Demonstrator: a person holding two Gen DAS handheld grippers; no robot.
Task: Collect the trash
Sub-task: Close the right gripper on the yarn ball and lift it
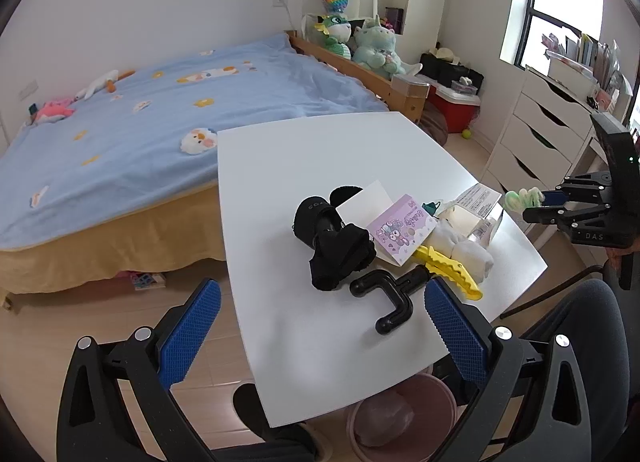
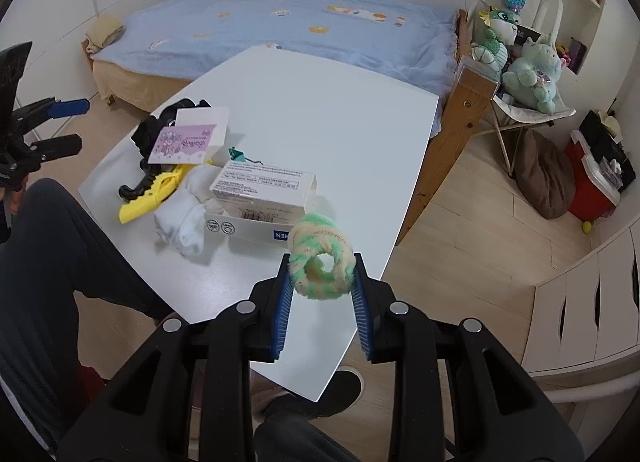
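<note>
My right gripper is shut on a fluffy green-and-cream hair scrunchie and holds it above the white table's near right corner. It also shows in the left wrist view. My left gripper is open and empty above the table's near edge, its fingers either side of a black hook-shaped handle. On the table lie black socks, a purple cartoon card, a yellow clip, white socks and an open white cardboard box.
A pink waste bin stands on the floor under the table's near edge. A bed with a blue blanket is behind the table. White drawers are at the right. My dark-trousered legs are by the table.
</note>
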